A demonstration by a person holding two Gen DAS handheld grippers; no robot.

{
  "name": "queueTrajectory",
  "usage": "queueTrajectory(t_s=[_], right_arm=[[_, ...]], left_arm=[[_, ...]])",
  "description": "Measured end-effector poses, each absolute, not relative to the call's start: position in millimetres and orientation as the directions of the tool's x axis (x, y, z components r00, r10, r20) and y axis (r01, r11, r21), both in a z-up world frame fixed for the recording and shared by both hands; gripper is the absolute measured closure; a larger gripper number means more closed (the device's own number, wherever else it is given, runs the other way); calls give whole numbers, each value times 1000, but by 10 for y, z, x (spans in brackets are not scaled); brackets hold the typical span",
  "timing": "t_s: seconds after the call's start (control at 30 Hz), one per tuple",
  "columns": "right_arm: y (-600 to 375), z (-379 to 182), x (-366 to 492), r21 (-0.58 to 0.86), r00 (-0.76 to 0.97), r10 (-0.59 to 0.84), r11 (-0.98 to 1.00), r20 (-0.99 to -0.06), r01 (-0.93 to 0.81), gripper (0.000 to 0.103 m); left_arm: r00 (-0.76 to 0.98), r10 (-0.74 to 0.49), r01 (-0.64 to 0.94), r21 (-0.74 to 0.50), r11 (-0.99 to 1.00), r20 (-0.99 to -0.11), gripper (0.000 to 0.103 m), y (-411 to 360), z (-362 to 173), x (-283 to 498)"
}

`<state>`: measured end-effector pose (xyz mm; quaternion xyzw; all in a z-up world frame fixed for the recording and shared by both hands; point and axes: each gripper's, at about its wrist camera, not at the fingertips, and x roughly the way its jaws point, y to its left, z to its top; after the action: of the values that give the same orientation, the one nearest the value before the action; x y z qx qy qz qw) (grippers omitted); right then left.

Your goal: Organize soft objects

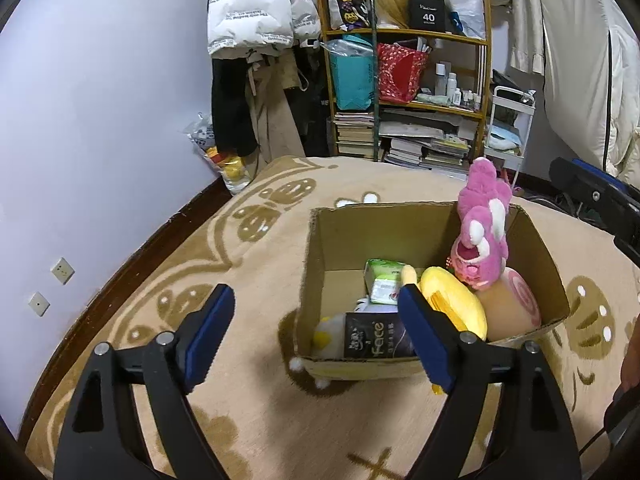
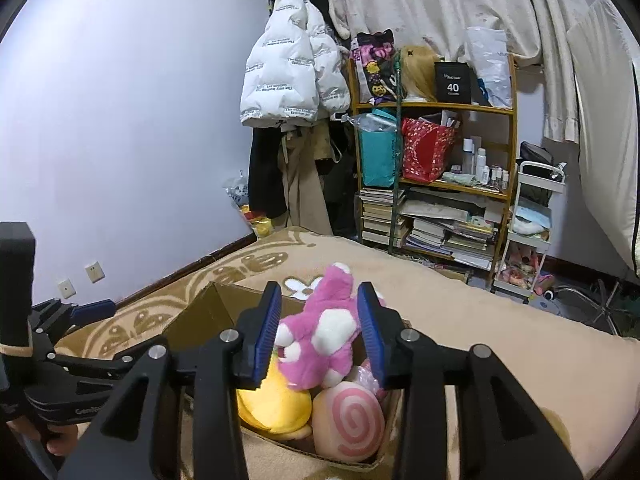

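Cardboard box (image 1: 532, 236) is seen on a tan patterned rug (image 1: 248, 248), packed with soft things. From the left wrist view, the left gripper (image 1: 316, 330) is held spread wide and empty over the box's near left corner, its right finger hiding part of a black pack (image 1: 374, 340) on which "Face" can be read. A green tissue pack (image 1: 382, 282), a yellow plush (image 1: 456, 300) and a pink-swirl cushion (image 1: 516, 300) are partly covered by one another. The pink plush (image 2: 320, 328) stands at the box's right end, framed between the right gripper (image 2: 318, 332); whether its parted pads touch the toy cannot be told. Behind, a white jacket (image 2: 292, 68) bears repeated print, and a black box (image 2: 452, 82) marked "40" sits on a cluttered shelf (image 2: 432, 108).
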<state>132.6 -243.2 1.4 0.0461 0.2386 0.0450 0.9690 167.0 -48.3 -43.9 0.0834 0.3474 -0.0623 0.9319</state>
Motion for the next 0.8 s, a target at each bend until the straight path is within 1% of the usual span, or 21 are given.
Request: queueTrajectory(t_s=[0.03,0.1,0.17,0.3,0.37,0.4,0.47,0.63,0.8], right_arm=[[-2438,28,1309,114,882,110,991,-459,-64,46],[-2445,51,1264,117,879,107,991,-465,-59,43],[-2444,67,1222,117,873,100,992,-477,-50,36],[-2466,118,1108,128,872,85,991,-483,-25,26],[-2475,146,1051,139,871,80,990,-484,-14,14],[-2491,170,1018,152,872,83,988,-482,-10,11],[-2513,216,949,169,874,85,986,-478,-3,1],[-2519,330,748,160,877,71,987,-476,7,0],[-2570,453,475,160,889,51,987,-455,25,0]], left_arm=[[755,-56,168,111,980,-654,9,-463,-418,1647],[766,-46,151,110,982,-641,8,-416,-362,1590],[767,-43,147,110,983,-640,8,-378,-310,1534],[780,-12,131,145,981,-626,6,-317,-239,1399],[786,-3,127,158,979,-618,4,-298,-203,1341],[789,-2,127,159,979,-615,4,-290,-181,1314],[799,-4,123,157,980,-601,3,-269,-108,1243],[830,11,92,157,983,-557,1,-219,42,1056],[840,-3,98,146,984,-542,1,-187,122,871]])
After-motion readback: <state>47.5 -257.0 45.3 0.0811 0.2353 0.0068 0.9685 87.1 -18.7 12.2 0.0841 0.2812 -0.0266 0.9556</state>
